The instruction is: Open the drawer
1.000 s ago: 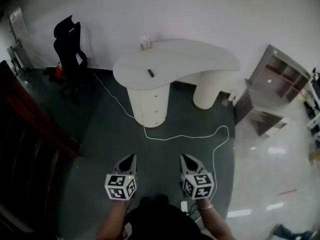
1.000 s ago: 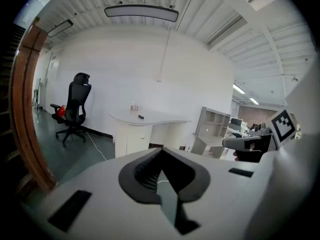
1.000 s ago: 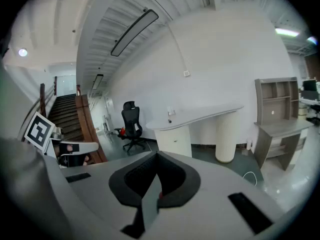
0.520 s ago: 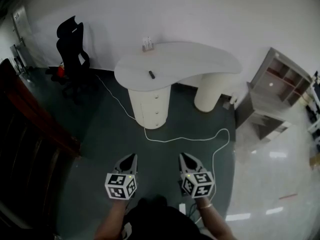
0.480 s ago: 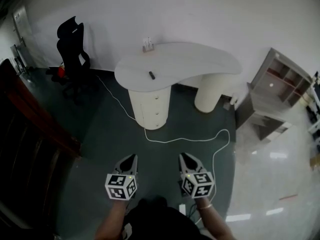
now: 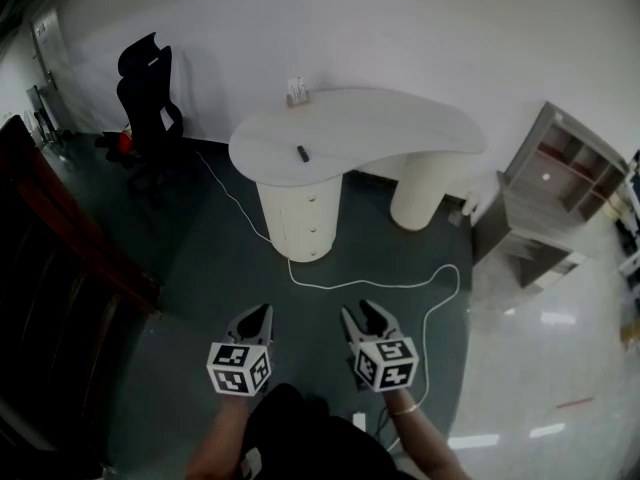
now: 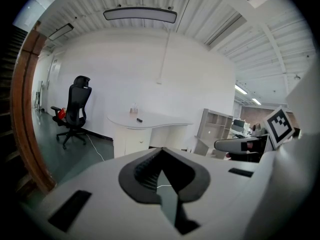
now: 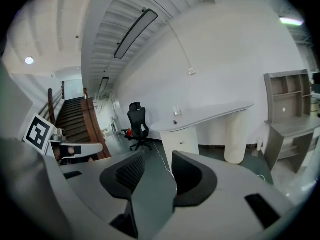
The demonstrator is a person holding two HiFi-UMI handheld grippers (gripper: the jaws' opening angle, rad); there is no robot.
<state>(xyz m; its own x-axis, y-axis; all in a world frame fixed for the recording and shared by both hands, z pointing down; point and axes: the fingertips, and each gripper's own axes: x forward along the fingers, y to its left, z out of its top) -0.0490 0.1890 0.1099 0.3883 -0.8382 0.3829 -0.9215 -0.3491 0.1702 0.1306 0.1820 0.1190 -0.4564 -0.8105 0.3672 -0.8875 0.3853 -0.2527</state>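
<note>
The drawer (image 6: 299,198) sits in a rounded white pedestal (image 6: 290,230) under the left end of a curved white desk (image 6: 380,123), well apart from both grippers across a dark green floor (image 6: 220,258). The pedestal carries a stack of fronts with small knobs, and all of them look shut (which of the stack is the one meant, I cannot tell).

The left gripper (image 6: 255,313) is held low at the near edge of the head view, its jaws together with nothing between them. The right gripper (image 6: 360,311) is beside it; its jaws have just been opening and now stand apart, with only floor showing in the gap.

Between the grippers and the pedestal a white cable (image 6: 370,280) lies in a loose curve on the floor, running past the pedestal's foot and looping back toward the right gripper's side. A second, fluted white leg (image 6: 420,193) holds up the desk's right end. On the desktop lie a small dark object (image 6: 302,151) and, near the wall, a small pale holder (image 6: 294,90).

To the left of the desk stands a black office chair (image 6: 145,93), and nearer still a dark wooden stair rail (image 6: 70,248) runs along the left edge. To the right a grey shelf unit (image 6: 555,183) stands on pale glossy flooring.
</note>
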